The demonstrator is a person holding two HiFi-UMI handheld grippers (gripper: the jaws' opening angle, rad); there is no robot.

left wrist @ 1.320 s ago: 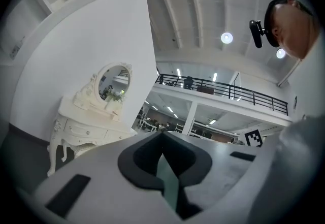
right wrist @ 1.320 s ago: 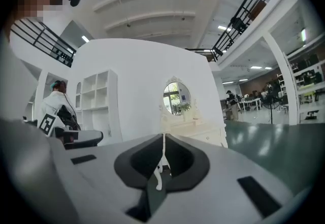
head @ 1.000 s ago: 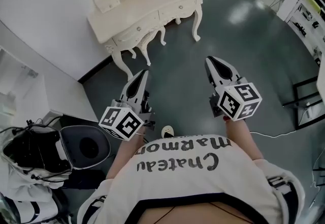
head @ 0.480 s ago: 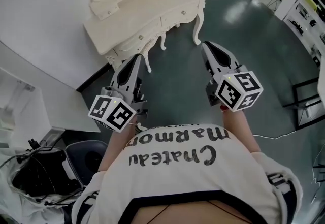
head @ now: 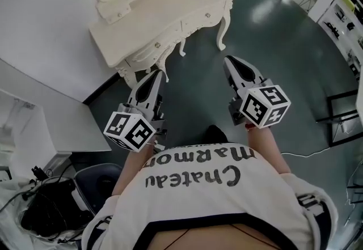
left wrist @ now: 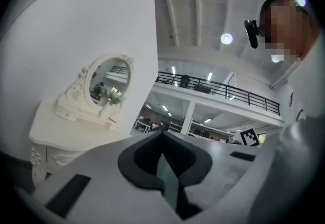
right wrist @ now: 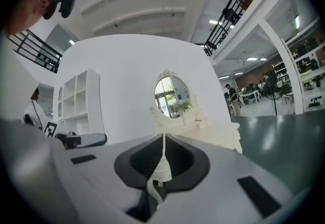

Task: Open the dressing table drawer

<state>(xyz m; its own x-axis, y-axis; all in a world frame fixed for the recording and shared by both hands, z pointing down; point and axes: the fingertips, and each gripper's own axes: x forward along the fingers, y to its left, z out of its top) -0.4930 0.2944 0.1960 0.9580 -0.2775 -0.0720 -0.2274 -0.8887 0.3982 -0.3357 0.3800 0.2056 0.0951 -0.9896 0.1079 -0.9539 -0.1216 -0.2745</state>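
Note:
The cream dressing table (head: 164, 11) stands against the white wall at the top of the head view. Its two drawer fronts (head: 152, 47) (head: 199, 18) face me, each with a small knob, and both sit flush. My left gripper (head: 157, 76) is held level a short way before the table's left legs, shut and holding nothing. My right gripper (head: 229, 62) hangs over the floor, short of the right leg, also shut and bare. The left gripper view has the table (left wrist: 56, 126) and its oval mirror (left wrist: 109, 78) off to the left. In the right gripper view the mirror (right wrist: 170, 97) lies dead ahead.
A white cabinet (head: 51, 121) juts out at the left. A dark chair with a bundle of cables (head: 51, 209) is at the lower left. A black frame (head: 340, 113) and shelving (head: 340, 11) stand at the right. Dark green floor (head: 272, 39) stretches to the right of the table.
The dressing table has come closer and now fills more of the top of the head view. Both grippers have travelled forward toward it, still shut.

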